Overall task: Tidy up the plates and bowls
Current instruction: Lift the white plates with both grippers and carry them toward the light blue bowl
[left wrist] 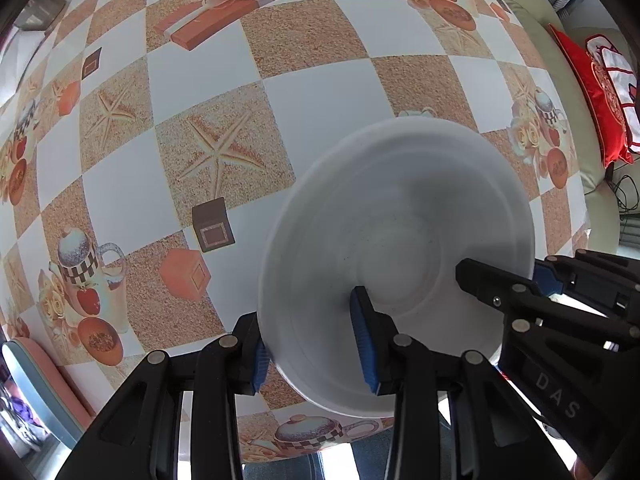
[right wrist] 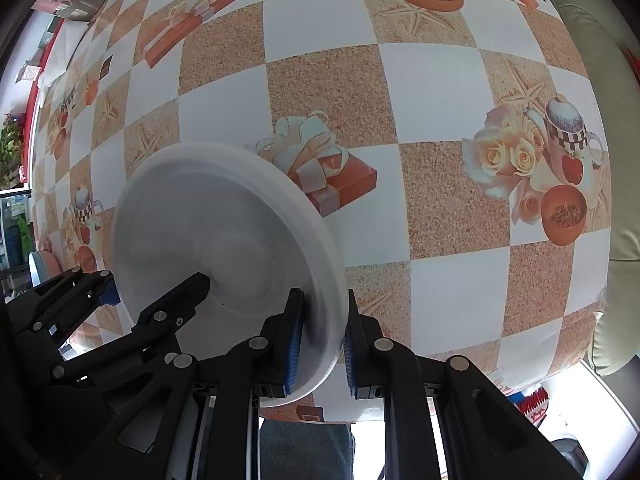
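Observation:
A white bowl is held above the patterned tablecloth, near the table's front edge. My left gripper is shut on its left rim, one blue-padded finger inside and one outside. My right gripper is shut on its right rim in the same way. The bowl shows tilted in the right wrist view. Each gripper shows in the other's view: the right one at the bowl's right side, the left one at its left side. The bowl is empty.
The table carries a checkered cloth with starfish, teapot and gift-box prints. A beige sofa with a red cushion lies beyond the right edge. Boxes stand at the far left corner. A chair seat is at the left.

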### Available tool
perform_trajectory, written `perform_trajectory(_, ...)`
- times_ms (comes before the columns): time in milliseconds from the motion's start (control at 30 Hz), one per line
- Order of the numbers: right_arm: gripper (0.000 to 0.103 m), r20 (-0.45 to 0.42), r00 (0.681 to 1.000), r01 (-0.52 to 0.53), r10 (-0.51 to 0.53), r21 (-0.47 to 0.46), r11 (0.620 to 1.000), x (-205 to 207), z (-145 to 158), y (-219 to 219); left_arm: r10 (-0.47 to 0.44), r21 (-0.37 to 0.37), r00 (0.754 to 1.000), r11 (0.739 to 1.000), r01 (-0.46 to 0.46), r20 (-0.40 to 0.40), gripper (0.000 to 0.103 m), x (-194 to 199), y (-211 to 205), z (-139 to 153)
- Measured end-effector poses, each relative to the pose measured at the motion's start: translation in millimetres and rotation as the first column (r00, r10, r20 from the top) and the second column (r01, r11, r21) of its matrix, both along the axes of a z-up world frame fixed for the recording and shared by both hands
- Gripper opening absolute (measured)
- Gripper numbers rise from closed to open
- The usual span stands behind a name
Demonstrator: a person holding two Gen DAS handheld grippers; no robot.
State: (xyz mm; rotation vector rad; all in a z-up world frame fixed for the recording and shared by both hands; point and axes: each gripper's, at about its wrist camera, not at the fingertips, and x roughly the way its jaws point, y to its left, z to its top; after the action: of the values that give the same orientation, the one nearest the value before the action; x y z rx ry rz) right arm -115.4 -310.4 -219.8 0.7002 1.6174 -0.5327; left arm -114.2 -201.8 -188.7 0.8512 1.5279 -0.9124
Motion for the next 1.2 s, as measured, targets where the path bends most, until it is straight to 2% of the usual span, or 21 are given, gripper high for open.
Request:
perform_trajectory(300, 0.019, -0.003, 1.000, -0.015, 0.015, -0.007, 1.000, 3, 0, 0, 0.002, -0.002, 1.000, 1.000, -0.002, 0.001, 0.040, 1, 1, 4)
perform_trajectory(367, 0.019, -0.003, 1.000, -0.017, 0.017, -0.008, 1.000, 3, 0, 0, 0.007, -0.004, 1.000, 1.000, -0.007, 0.000, 0.040, 3, -4, 18)
perform_trajectory(833, 0.019, -0.016, 1.000, -0.008, 0.008, -0.007, 1.000, 4, -1, 0, -0.013, -0.013, 1.000, 1.000, 0.013, 0.007, 0.040, 2, -3, 19)
perform_trajectory(1200, 0.022, -0.047, 0.996, -0.079, 0.079, -0.002, 0.997, 29, -7, 29, 0.016, -0.024, 1.000, 1.000, -0.016, 0.019, 0.042, 23, 36, 23)
